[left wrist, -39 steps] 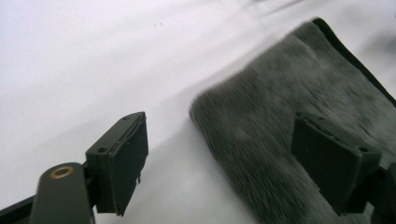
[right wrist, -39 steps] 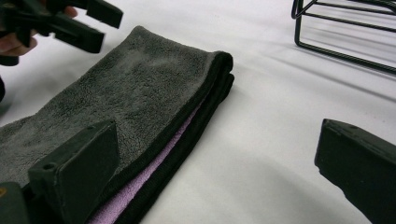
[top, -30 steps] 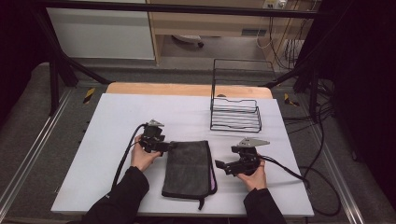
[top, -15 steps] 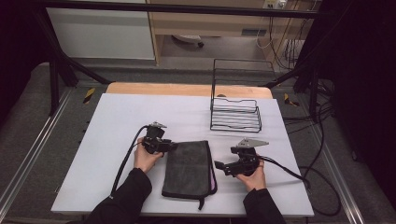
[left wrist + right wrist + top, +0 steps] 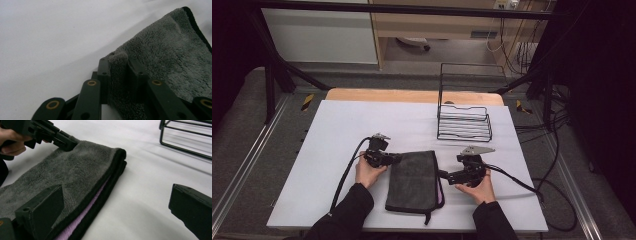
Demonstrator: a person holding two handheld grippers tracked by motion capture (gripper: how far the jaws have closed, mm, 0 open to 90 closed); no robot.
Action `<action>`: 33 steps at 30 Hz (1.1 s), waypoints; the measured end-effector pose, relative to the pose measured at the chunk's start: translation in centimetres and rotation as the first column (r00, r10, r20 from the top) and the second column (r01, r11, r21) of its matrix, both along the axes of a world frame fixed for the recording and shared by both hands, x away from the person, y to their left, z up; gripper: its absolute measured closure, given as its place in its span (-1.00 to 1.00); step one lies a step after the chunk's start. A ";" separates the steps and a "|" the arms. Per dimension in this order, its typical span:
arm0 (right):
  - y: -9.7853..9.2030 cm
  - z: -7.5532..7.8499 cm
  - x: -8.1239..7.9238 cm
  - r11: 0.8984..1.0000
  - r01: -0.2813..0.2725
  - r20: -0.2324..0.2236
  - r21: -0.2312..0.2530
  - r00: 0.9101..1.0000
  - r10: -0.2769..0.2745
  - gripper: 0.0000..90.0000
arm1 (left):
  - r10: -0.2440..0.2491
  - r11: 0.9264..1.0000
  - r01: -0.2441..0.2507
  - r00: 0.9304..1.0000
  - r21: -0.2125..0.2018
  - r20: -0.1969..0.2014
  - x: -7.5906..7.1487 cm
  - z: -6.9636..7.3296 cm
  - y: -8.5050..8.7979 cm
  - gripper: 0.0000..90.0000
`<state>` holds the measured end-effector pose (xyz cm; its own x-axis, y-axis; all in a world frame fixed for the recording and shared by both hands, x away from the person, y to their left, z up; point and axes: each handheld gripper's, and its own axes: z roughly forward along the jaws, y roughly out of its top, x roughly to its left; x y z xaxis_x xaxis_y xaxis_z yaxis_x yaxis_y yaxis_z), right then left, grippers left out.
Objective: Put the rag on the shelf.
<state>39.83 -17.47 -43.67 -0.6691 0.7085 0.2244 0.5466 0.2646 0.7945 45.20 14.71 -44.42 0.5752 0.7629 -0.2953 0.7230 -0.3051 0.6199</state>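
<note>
Since the earlier frame the left tool (image 5: 395, 159) has moved in on the towel's (image 5: 414, 181) far left corner and its jaws have just been closing; in the left tool's view a pinch of grey pile stands clamped between them. Towel itself unchanged in place: one, folded, dark grey with a black hem and a lilac layer showing at the right edge, flat on the white table (image 5: 337, 125) at the near middle. Right tool (image 5: 443, 176) has barely shifted; its jaws stand apart, one lying on the towel's right border, the other over bare table, nothing pinched. One black wire rack (image 5: 463, 120) stands well beyond the towel on the right side of the table, apart from both tools. A cable trails from each tool: the left one loops toward the near edge, the right one runs off the right side. Count: two tools, one towel, one rack.
</note>
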 end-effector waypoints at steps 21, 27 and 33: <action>4.6 -1.6 5.6 0.998 0.047 -0.089 -0.043 0.995 -0.051 0.00 | 0.000 1.000 -0.001 0.999 0.017 0.050 -0.5 -0.2 -0.2 0.66; 4.7 -1.8 6.1 0.999 0.029 -0.136 -0.025 0.990 -0.032 0.30 | -0.001 1.000 0.001 0.999 0.013 0.055 -0.5 -0.3 -0.1 0.66; 4.8 -1.7 6.2 1.000 0.006 -0.187 -0.010 0.982 -0.008 0.51 | -0.006 1.000 0.005 0.999 0.011 0.053 -0.5 -0.3 -0.1 0.66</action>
<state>46.07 -12.69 -45.39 -0.6110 0.7156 0.3384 0.6873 0.2675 0.6753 44.72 14.63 -44.72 0.5939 0.7625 -0.2567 0.6878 -0.3156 0.6538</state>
